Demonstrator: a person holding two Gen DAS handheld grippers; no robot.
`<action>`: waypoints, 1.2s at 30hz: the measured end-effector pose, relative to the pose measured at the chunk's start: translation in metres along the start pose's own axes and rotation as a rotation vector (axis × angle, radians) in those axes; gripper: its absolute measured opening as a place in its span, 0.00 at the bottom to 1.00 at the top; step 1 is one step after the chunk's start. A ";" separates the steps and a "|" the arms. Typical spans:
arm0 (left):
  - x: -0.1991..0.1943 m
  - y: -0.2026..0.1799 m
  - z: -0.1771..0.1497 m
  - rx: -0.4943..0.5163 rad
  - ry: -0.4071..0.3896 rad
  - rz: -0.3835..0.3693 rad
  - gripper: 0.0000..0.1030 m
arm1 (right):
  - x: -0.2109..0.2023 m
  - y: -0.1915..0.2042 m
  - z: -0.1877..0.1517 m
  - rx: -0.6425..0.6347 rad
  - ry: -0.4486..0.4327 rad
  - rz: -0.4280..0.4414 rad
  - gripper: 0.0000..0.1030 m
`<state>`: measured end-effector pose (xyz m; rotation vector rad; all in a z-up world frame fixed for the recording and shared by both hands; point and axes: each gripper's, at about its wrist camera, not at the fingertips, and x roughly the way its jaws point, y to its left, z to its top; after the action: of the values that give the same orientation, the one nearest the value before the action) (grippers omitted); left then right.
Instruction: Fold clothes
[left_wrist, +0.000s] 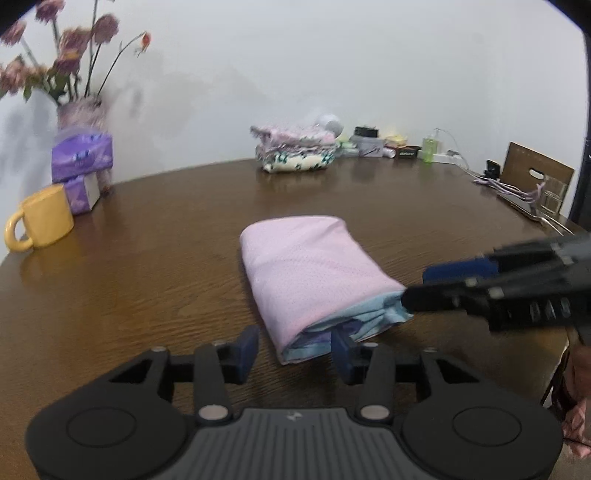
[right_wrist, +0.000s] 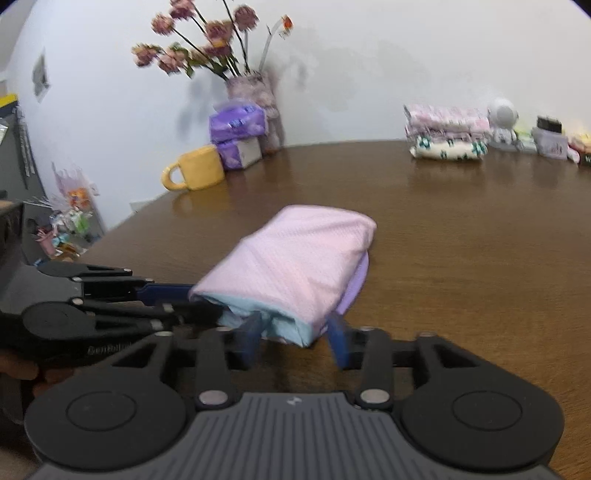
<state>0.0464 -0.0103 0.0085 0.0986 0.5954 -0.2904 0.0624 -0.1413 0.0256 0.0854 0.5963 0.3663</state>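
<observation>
A folded garment (left_wrist: 310, 266) (right_wrist: 299, 258), pink outside with light blue and purple layers showing at its near end, lies on the brown wooden table (left_wrist: 147, 258) (right_wrist: 480, 240). My left gripper (left_wrist: 293, 345) (right_wrist: 188, 301) stands open at the garment's near left corner; the cloth edge sits between the blue pads without being pressed. My right gripper (right_wrist: 295, 332) (left_wrist: 424, 288) is open at the near right corner, its fingers either side of the light blue edge. Neither gripper holds cloth.
A stack of folded clothes (left_wrist: 295, 151) (right_wrist: 447, 136) sits at the table's far edge beside small clutter. A yellow mug (left_wrist: 44, 221) (right_wrist: 199, 168), purple tissue packs (left_wrist: 81, 155) (right_wrist: 238, 122) and a flower vase (left_wrist: 83, 114) (right_wrist: 251, 88) stand at the left. Cables (left_wrist: 509, 188) lie at the right.
</observation>
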 end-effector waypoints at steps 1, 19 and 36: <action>-0.001 -0.002 0.000 0.014 -0.005 0.003 0.41 | -0.003 -0.001 0.002 -0.004 -0.010 0.000 0.40; 0.034 0.059 0.026 0.091 0.118 0.074 0.08 | 0.006 -0.001 0.018 -0.060 0.029 0.058 0.46; 0.002 0.062 0.059 -0.079 -0.018 0.028 0.41 | 0.061 -0.022 0.080 -0.097 0.061 0.124 0.33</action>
<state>0.0986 0.0385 0.0568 0.0277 0.5864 -0.2404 0.1604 -0.1378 0.0552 0.0177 0.6345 0.5187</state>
